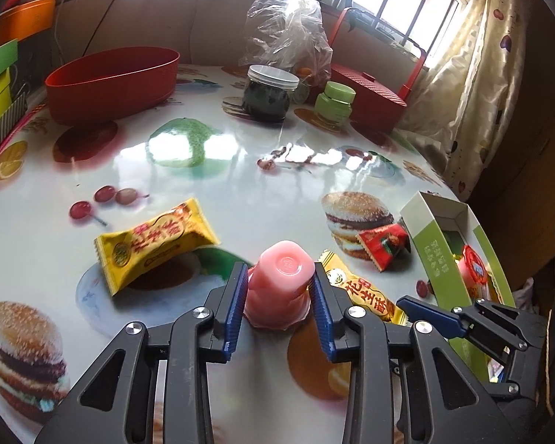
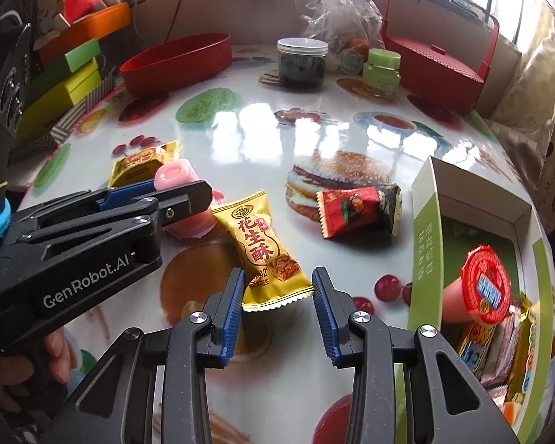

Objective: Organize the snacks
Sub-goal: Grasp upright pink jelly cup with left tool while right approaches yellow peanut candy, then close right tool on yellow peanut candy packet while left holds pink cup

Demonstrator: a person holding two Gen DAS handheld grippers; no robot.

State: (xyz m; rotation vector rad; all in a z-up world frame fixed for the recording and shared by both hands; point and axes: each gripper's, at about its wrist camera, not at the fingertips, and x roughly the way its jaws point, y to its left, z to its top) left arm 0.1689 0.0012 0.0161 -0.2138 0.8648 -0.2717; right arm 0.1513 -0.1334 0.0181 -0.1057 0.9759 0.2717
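Note:
My left gripper (image 1: 279, 288) has its jaws around a pink jelly cup (image 1: 280, 285) that stands upside down on the table; the pads touch or nearly touch its sides. It also shows in the right wrist view (image 2: 174, 175). My right gripper (image 2: 279, 288) is open, its jaws either side of the tail of a yellow peanut-candy packet (image 2: 266, 255). A second yellow packet (image 1: 155, 242) lies to the left. A red snack packet (image 2: 355, 211) lies near the green-and-white box (image 2: 425, 236), which holds a red-lidded jelly cup (image 2: 484, 288) and several packets.
A red oval tub (image 1: 111, 81) stands at the back left. A dark jar (image 1: 268, 92), a green jar (image 1: 333, 101), a clear plastic bag (image 1: 288, 26) and a red basket (image 1: 370, 92) stand at the back. Coloured boxes (image 2: 74, 81) are stacked at the left edge.

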